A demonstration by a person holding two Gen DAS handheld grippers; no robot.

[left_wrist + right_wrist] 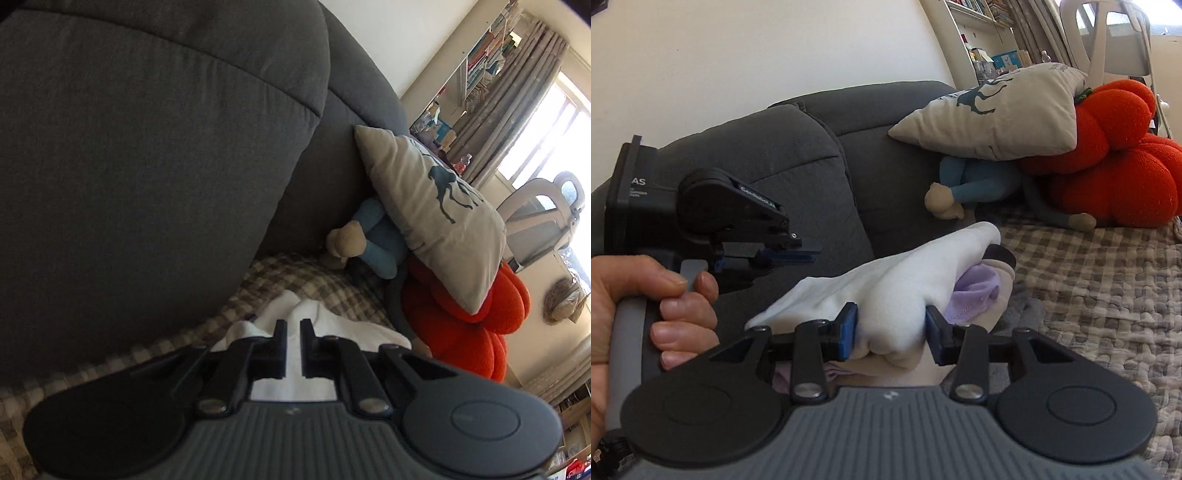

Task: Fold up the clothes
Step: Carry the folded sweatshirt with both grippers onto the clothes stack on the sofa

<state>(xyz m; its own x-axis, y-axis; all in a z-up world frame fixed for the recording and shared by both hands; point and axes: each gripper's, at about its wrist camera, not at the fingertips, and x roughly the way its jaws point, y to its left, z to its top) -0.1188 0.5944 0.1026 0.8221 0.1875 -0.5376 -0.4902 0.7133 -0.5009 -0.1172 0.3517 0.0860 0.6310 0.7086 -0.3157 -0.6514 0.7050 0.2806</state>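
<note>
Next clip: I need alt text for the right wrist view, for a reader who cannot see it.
The right tongs grip a bunched white garment with lilac cloth showing beneath it, above a checked blanket. At left, a hand holds the left tongs, nearly closed and off the cloth. Behind, a grey sofa holds a beige cushion, red plush and a doll.

Both grippers are black with ribbed grey bodies, silver screws, blue-padded fingers (849, 332); bare-skinned left hand (635, 314).

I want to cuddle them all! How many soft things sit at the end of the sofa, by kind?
Printed pillow: 1
Red plush cushions: 2
Stuffed doll in blue: 1
Total: 4
</note>
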